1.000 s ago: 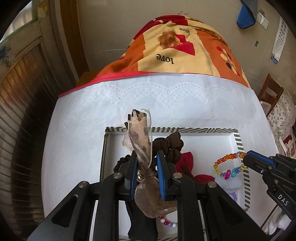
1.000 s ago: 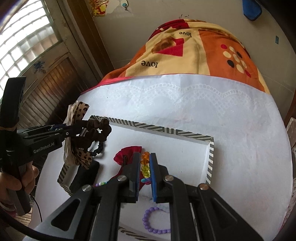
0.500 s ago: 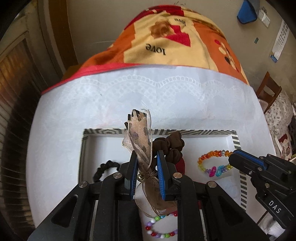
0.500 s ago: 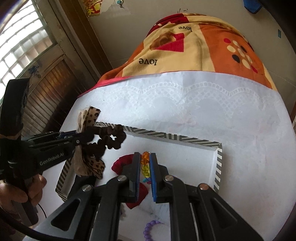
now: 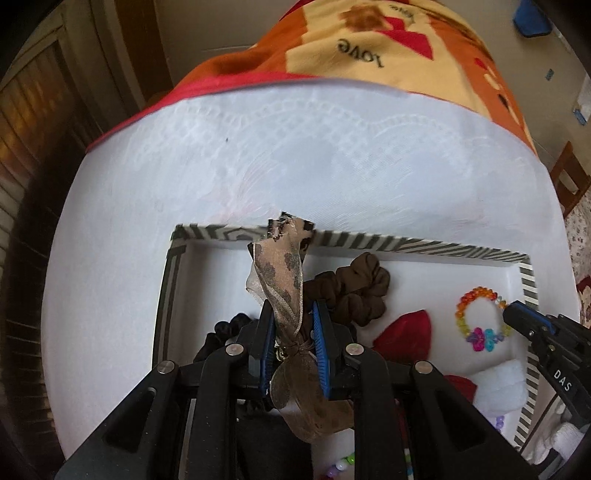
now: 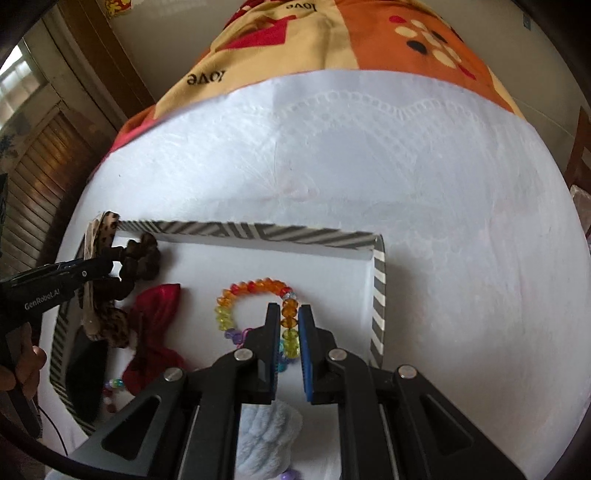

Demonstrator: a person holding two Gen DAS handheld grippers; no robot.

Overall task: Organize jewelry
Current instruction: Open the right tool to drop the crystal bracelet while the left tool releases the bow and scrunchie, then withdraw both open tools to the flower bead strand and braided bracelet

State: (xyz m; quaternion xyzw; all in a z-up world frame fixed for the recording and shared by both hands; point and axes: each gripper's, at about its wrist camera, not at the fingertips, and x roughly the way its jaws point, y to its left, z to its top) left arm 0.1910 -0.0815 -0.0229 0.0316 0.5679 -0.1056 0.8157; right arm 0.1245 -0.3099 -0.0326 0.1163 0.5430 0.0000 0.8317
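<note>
One striped-rim tray on the white-clothed desk holds a red bow and white fluffy scrunchie. The left tool pinches a leopard-print ribbon scrunchie above it; the right tool pinches a rainbow bead bracelet over the tray floor.

Sheer leopard-print ribbon, glossy translucent bead bracelet, embossed matt white tablecloth

Beige wall, wood shutters, chair
</note>
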